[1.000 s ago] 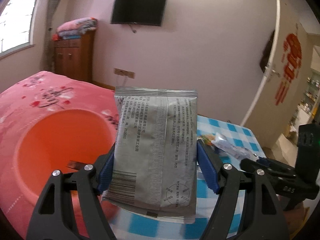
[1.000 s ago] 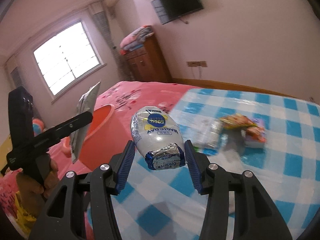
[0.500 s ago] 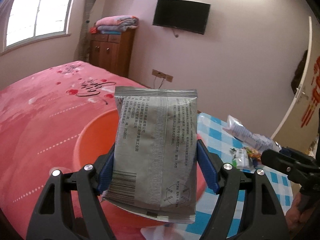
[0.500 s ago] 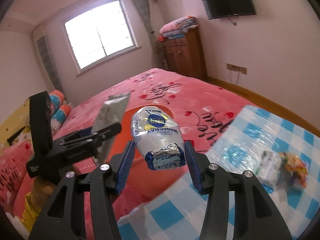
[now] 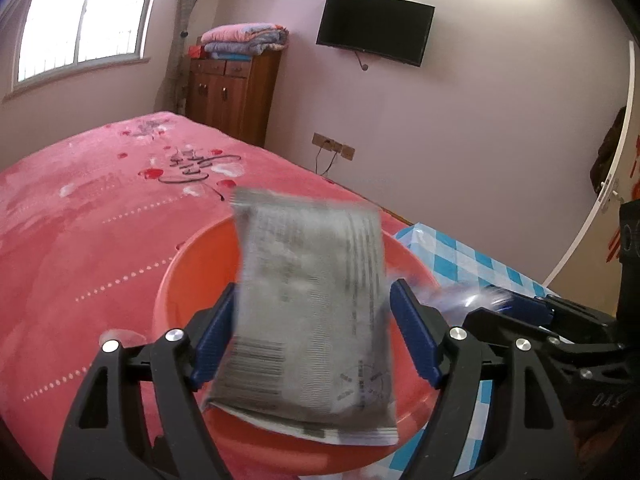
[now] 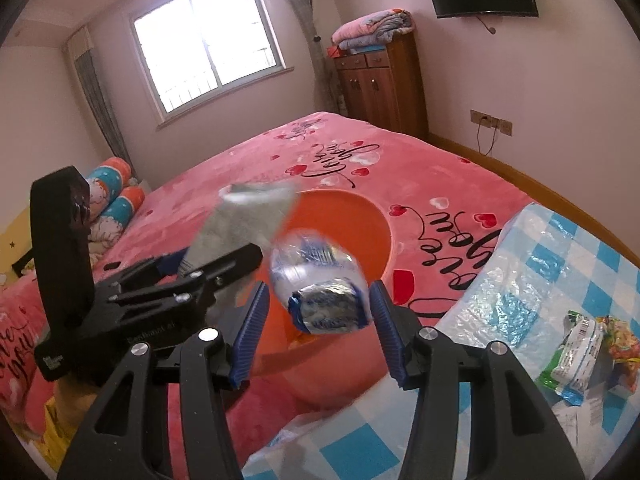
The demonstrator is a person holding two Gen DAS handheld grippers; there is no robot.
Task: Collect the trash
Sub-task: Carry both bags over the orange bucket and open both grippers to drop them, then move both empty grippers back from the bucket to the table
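The left gripper (image 5: 312, 340) has its blue-padded fingers (image 5: 212, 340) spread apart, and the grey foil packet (image 5: 308, 316) sits loose and motion-blurred between them, tilted, with a visible gap to the right pad. Behind and below the packet is the orange basin (image 5: 180, 280), resting on the pink bed (image 5: 80, 220). At 3 o'clock from the basin in the left wrist view lies the corner of the bench (image 5: 472, 256), covered in a blue-and-white checked cloth.

In the right wrist view the right gripper (image 6: 316, 328) also stands with its fingers (image 6: 250, 332) apart. The silver-and-blue snack bag (image 6: 320, 284) is blurred between them, clear of both pads, directly over the basin's near rim. The left gripper's black body appears at 9 o'clock in that view, with the grey packet above its tip over the basin's far-left rim.

On the bench at 4 o'clock from the basin lie a green-and-white wrapper (image 6: 576, 344) and, just beside it, a colourful wrapper (image 6: 620, 340).

A wooden cabinet (image 6: 380, 84) with folded blankets (image 6: 372, 28) on top stands against the far wall, a television (image 5: 374, 34) is mounted to its right, and a window (image 6: 208, 44) sits to its left.
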